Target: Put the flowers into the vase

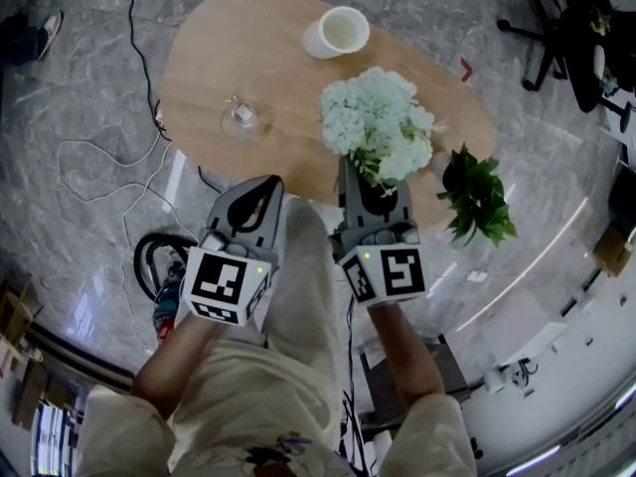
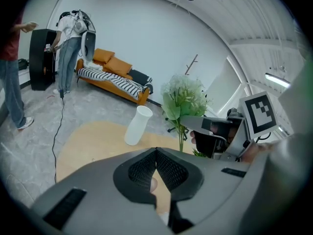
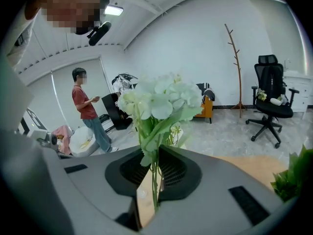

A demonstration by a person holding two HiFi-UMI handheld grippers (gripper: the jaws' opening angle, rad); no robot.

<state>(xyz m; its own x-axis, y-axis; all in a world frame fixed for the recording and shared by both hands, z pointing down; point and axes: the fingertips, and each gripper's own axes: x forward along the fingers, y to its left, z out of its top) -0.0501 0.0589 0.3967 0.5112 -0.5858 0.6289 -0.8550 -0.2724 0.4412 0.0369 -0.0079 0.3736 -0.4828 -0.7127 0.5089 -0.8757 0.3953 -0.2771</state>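
One bunch of flowers (image 3: 161, 102) pinched by the right gripper (image 3: 155, 151); left gripper (image 2: 156, 151) jaws pressed together, empty; vase (image 1: 338, 32) at eleven o'clock

marble floor (image 1: 89, 197), white walls (image 3: 195, 43), orange sofa (image 2: 110, 77), office chair (image 3: 269, 102)
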